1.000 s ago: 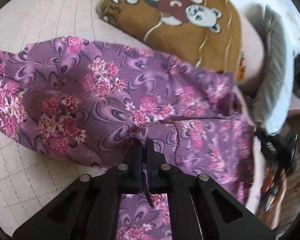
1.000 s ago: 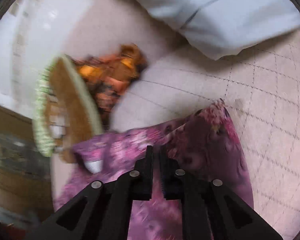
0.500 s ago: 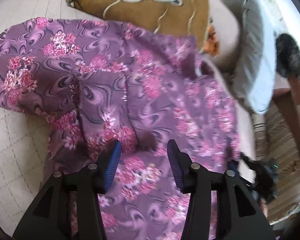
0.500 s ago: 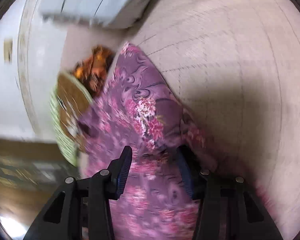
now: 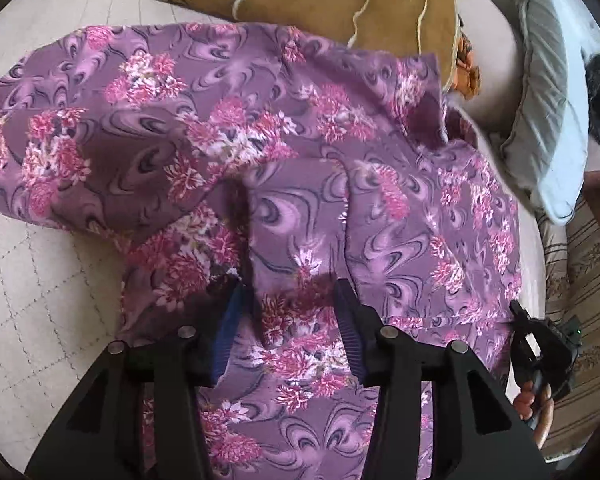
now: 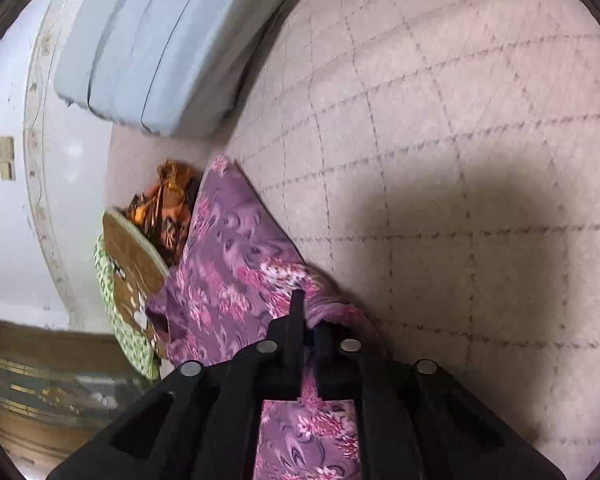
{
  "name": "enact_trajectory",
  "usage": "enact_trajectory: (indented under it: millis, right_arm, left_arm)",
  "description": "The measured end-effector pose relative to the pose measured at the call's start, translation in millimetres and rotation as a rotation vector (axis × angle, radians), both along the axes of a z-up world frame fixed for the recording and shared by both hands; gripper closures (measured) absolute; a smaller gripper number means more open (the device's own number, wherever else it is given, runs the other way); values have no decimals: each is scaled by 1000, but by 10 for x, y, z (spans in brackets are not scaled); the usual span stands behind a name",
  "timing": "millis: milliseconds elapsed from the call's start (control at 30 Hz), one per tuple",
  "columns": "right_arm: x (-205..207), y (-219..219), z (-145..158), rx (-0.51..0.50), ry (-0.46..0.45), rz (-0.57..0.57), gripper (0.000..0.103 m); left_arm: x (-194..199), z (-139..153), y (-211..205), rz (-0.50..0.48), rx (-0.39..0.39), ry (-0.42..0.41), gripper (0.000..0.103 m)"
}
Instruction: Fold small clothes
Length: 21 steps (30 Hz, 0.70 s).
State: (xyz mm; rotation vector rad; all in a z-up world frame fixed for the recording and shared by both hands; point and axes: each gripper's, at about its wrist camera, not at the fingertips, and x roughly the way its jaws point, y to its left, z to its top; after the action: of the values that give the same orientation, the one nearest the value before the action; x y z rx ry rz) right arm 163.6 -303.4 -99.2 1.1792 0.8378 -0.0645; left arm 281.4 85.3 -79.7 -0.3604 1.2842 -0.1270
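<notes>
A purple garment with pink flowers (image 5: pixel 292 152) lies spread and creased on the quilted beige bed cover (image 5: pixel 32 292). My left gripper (image 5: pixel 290 300) is open just above the cloth, its blue-padded fingers either side of a fold. In the right wrist view the same garment (image 6: pixel 228 264) lies bunched at the lower left, and my right gripper (image 6: pixel 309 312) is shut on a fold of it. The right gripper also shows at the garment's right edge in the left wrist view (image 5: pixel 540 344).
A brown teddy-bear blanket (image 5: pixel 324 4) lies behind the garment, with an orange patterned cloth (image 6: pixel 164 200) beside it. A pale blue pillow (image 6: pixel 172 40) sits at the bed's head by the white wall. Quilted cover (image 6: pixel 460 120) extends to the right.
My left gripper let go of the garment and opened above it. My right gripper opened half a second ago and is now shut on a fold again. The garment now lies flatter.
</notes>
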Motion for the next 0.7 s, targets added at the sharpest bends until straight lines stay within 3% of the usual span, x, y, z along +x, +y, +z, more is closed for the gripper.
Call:
enact_trajectory:
  millis: [133, 233, 300, 367, 500, 567, 633, 700]
  right_arm:
    - [-186, 96, 222, -1, 60, 63, 77]
    - [-285, 253, 466, -37, -49, 117, 77]
    - [-224, 354, 681, -124, -156, 128, 77]
    - [-53, 436, 757, -231, -198, 153, 78]
    - [226, 521, 469, -341, -84, 225, 78]
    - [258, 530, 230, -388, 15, 256, 95]
    - [206, 504, 226, -392, -16, 236, 98]
    - [213, 539, 294, -415, -2, 247, 93]
  left_arm:
    - [-145, 308, 192, 53, -115, -63, 58]
    - [-147, 510, 99, 30, -133, -110, 58]
    - [-68, 532, -56, -1, -113, -113, 57]
    - [8, 439, -247, -36, -69, -109, 57]
    - [66, 33, -359, -48, -10, -14, 58]
    - [-4, 37, -345, -51, -8, -73, 57]
    - [-17, 84, -305, -57, -29, -79, 57]
    - [-31, 117, -179, -45, -80, -64, 57]
